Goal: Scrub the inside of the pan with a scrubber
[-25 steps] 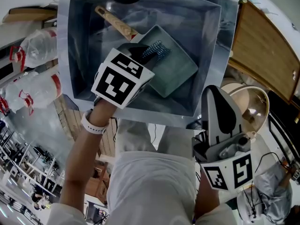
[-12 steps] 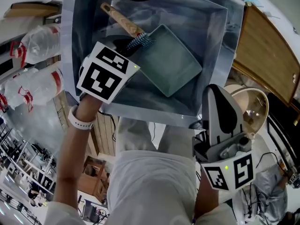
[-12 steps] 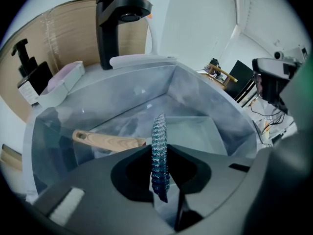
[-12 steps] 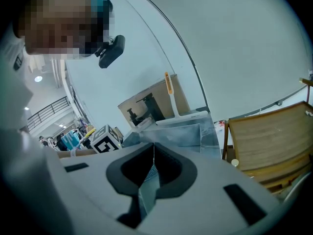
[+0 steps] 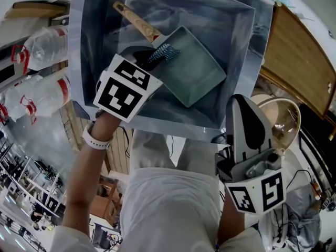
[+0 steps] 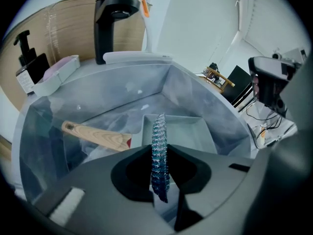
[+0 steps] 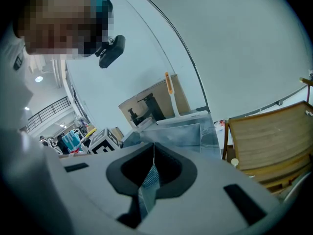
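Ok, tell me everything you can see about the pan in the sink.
The pan is rectangular and shallow, grey-green, metal as it looks, with a pale wooden handle and a small red piece at the joint. It lies open side up on the bottom of the steel sink, set diagonally, with the handle toward the far left corner in the head view. Nothing lies inside it. The scrubber, clamped in the left gripper, sits at the pan's handle-side corner; whether they touch can't be judged.

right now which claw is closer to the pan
Left. The left claw is over the sink at the handle-end corner of the pan, gripping the scrubber over it; the right claw is outside the sink's front rim.
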{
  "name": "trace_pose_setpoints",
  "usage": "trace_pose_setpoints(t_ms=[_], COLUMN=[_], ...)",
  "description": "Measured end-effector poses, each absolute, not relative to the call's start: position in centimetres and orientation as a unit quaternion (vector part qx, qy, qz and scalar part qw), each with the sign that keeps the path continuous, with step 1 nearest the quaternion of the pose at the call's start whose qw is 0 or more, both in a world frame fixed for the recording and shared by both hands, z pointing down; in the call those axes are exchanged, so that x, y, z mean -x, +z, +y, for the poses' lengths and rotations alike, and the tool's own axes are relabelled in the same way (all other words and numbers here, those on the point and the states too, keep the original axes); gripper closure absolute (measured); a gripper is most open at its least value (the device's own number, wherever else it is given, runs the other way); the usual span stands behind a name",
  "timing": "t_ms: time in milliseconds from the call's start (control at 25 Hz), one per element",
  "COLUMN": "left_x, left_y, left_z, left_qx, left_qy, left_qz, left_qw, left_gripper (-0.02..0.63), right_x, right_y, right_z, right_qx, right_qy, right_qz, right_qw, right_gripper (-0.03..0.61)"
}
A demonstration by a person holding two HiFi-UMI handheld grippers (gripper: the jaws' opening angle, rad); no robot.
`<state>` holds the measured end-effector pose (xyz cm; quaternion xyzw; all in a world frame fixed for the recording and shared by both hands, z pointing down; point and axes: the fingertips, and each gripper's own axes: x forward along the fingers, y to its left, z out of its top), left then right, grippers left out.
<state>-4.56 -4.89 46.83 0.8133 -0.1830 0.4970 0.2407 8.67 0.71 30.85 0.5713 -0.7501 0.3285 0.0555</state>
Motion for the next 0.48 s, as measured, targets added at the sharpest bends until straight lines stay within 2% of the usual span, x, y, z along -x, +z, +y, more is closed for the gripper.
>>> trace_pose_setpoints(t_ms=[480], left_x=[-0.8], left_y=[47.7], left_z=[2.4], left_qx=[-0.821], left_qy=[0.492], left_qz=[-0.105], left_qw=[0.269], left_gripper=[0.54], right_x=[-9.7], right_y=[30.7], right_z=[1.2], right_qx=[-0.576], right_qy=[0.328], right_qz=[-0.747], right_qw=[0.054], right_gripper=[0.571])
